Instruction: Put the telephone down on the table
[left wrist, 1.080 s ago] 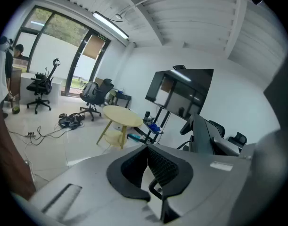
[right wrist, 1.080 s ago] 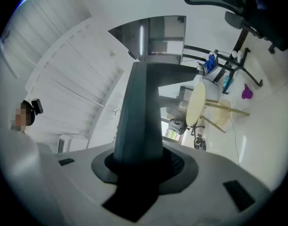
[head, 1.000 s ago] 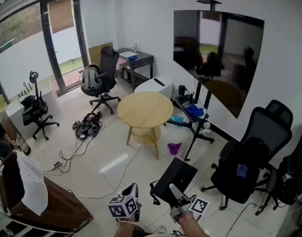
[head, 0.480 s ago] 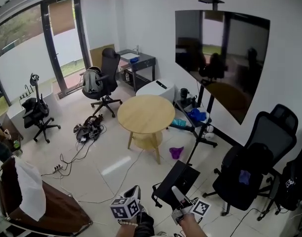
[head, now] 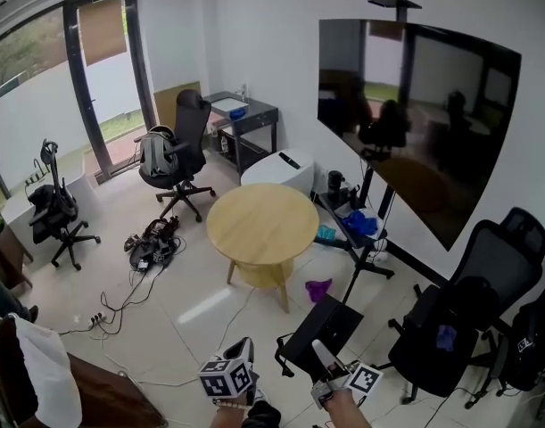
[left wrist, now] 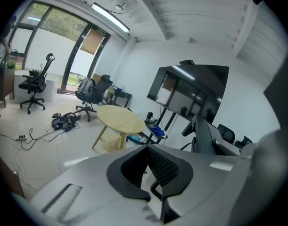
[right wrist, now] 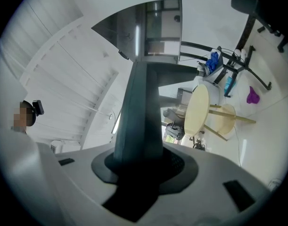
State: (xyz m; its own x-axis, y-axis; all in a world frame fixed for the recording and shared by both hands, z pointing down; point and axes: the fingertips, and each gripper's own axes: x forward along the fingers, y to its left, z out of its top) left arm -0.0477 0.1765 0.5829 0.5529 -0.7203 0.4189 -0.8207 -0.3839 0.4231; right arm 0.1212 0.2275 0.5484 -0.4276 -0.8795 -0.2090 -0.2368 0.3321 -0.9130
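Office floor point(head: 194, 303), round table point(head: 261, 224) ahead; L gripper point(left wrist: 149, 155) fingers together, R gripper point(right wrist: 136, 169) fingers clamped on telephone point(right wrist: 140, 109).

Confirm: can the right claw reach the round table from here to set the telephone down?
Probably not yet. The right claw, shut on the telephone, is held low and close in, while the round table stands off across the tiled floor. Nothing blocks the way between them, so stepping closer should do.

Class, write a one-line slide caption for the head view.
Right gripper holds the black telephone over the tiled floor, short of the round wooden table.
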